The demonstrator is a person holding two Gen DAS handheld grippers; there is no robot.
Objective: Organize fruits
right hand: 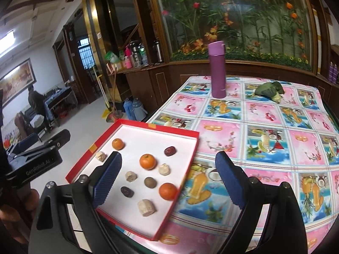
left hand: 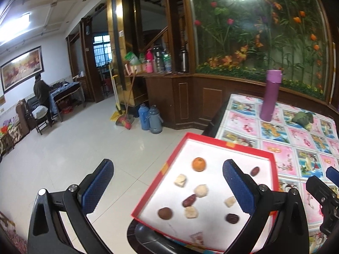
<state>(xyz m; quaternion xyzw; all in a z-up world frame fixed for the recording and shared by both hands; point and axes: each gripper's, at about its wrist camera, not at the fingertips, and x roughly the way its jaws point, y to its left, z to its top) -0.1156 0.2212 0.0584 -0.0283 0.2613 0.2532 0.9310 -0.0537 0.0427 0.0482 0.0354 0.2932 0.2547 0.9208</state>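
Shallow red cardboard tray with white floor [right hand: 96, 148] overhangs corner of surface under fruit-print pink oilcloth [right hand: 264, 139]. Inside, loose: three round oranges [right hand: 147, 161], dark dates [right hand: 170, 151], pale chunks [right hand: 146, 207]. Left tongs [left hand: 167, 184] and right tongs [right hand: 167, 180] both apart, empty. Purple cylindrical flask [right hand: 217, 69] upright, well behind.

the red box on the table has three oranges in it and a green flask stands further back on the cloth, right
Not quite: the flask is purple, not green, as the right wrist view shows. The rest holds: the red box sits on the table and holds three oranges, and the flask stands further back on the patterned cloth.
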